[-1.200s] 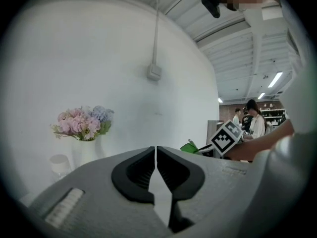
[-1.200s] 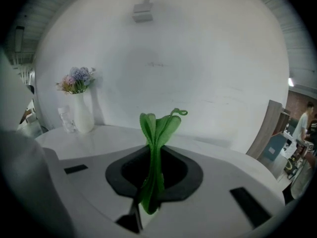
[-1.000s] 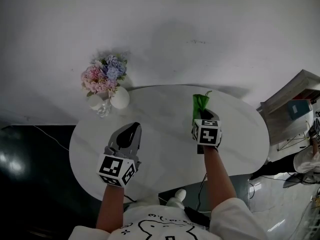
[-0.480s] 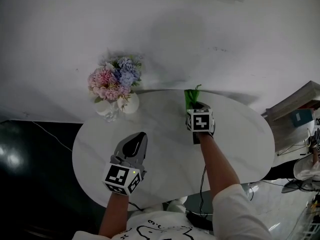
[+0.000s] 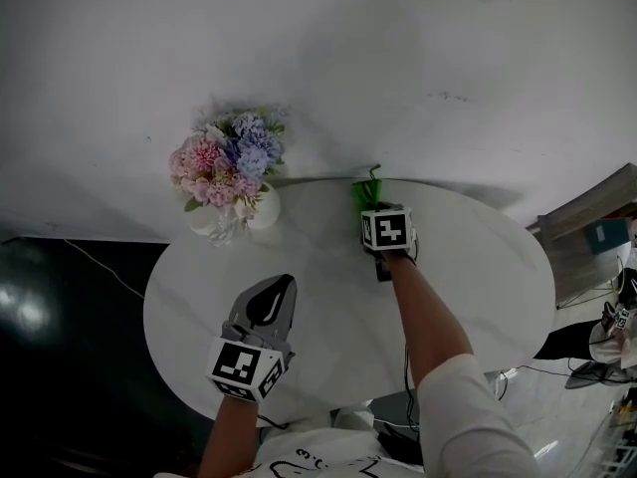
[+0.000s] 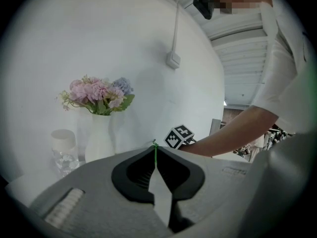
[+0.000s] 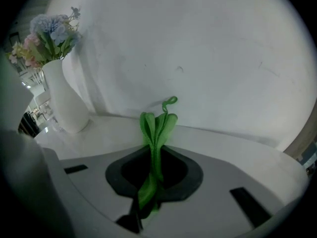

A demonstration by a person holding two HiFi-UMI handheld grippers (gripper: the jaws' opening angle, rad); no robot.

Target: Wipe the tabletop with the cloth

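Far out on the round white tabletop (image 5: 478,267), near its back edge, the right gripper (image 5: 374,207) pinches the green cloth (image 5: 366,189), which points ahead toward the wall, while the left gripper (image 5: 282,285) hangs closed and empty, nearer the person.

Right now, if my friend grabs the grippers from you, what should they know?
Right gripper: shut on the green cloth, at the far edge of the table, by the wall.
Left gripper: shut, empty, over the table's near left.
Vase: on the table, far left.
Done: cannot tell which parts are wiped; no marks show.
Left: probably sweep the cloth across the top, minding the vase.
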